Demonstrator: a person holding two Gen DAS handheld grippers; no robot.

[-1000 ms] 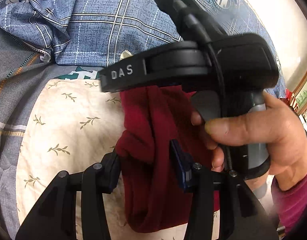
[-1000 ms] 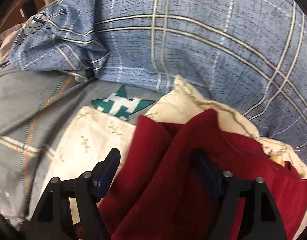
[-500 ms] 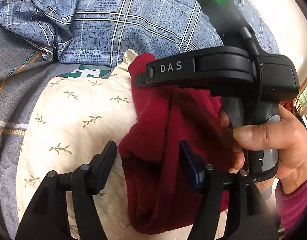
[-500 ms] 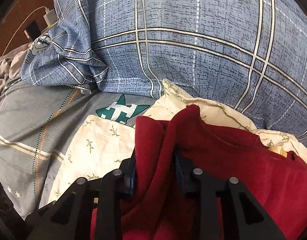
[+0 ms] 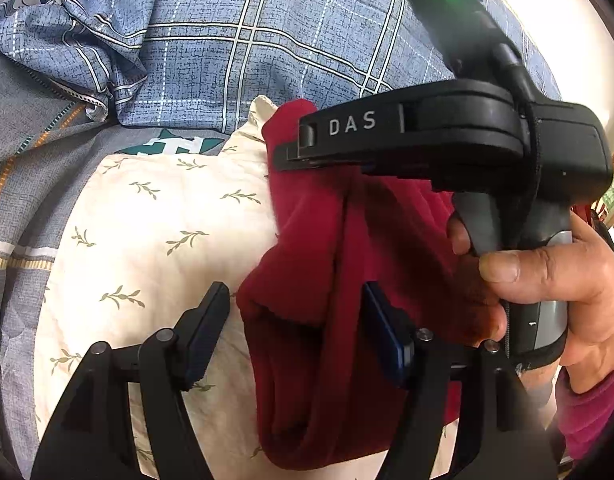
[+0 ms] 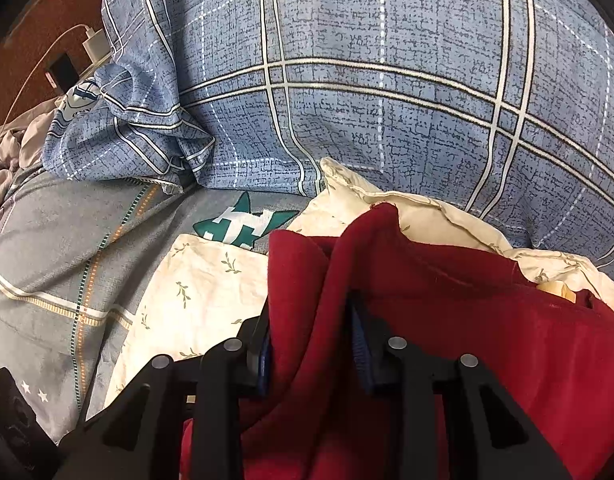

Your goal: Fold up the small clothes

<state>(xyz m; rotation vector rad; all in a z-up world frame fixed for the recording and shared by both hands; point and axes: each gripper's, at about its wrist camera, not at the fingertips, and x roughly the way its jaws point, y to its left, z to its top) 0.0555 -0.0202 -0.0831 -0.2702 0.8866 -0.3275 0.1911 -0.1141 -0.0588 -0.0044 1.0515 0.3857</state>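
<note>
- Red garment (image 5: 315,264) lies bunched on the cream leaf-print pillow (image 5: 147,232), right under both my tools, its near end running down out of the left wrist view.
- On my left gripper (image 5: 297,320) the fingers stand wide – they have just been opening. A fold of the red cloth sits between them, lying against the right finger (image 5: 383,332); the left finger (image 5: 203,320) is clear of the cloth, over the bare pillow.
- My right gripper (image 6: 309,336) has its fingers narrow, and they have just been closing. A raised ridge of the garment (image 6: 447,320) is pinched between the two pads, cloth spilling over both sides.
- From the left wrist view, the right tool's black body (image 5: 447,140), marked DAS, crosses above the cloth, with the person's hand (image 5: 555,280) wrapped round its handle and a magenta sleeve (image 5: 587,412) at the wrist.
- Just beyond the pillow lies a grey bedsheet (image 6: 47,272) with a teal star motif (image 6: 243,224).
- Behind that rises a blue plaid quilt (image 6: 387,100) – it fills the far half of the view.
- Farthest left, a white charger (image 6: 95,44) and its cable sit by the quilt's edge.
</note>
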